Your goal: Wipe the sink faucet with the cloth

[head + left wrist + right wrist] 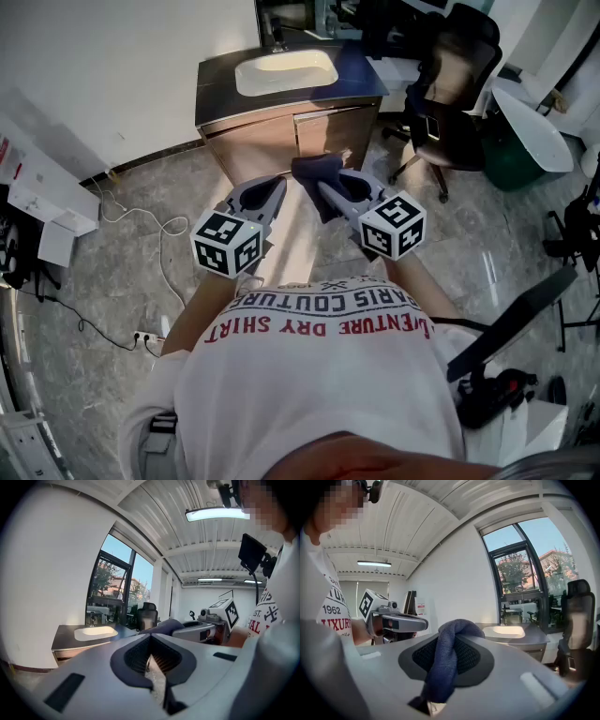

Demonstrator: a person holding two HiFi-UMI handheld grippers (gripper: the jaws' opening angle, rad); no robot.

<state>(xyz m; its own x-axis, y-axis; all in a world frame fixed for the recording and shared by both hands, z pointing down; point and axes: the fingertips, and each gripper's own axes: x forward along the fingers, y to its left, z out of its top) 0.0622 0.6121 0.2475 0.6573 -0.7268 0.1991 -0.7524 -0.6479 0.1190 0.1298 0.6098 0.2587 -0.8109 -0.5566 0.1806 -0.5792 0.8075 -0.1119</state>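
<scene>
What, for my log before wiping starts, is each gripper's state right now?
Left gripper: closed, empty.
Right gripper: closed on the dark blue cloth.

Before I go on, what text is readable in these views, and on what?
"ARIS COUTURE": dark print on the person's shirt, head view, start cut off.
"DRY SHIRT": red print on it, same view.
"1962", "LUXUR": same shirt, right gripper view.
The wall notice: too small to read.
</scene>
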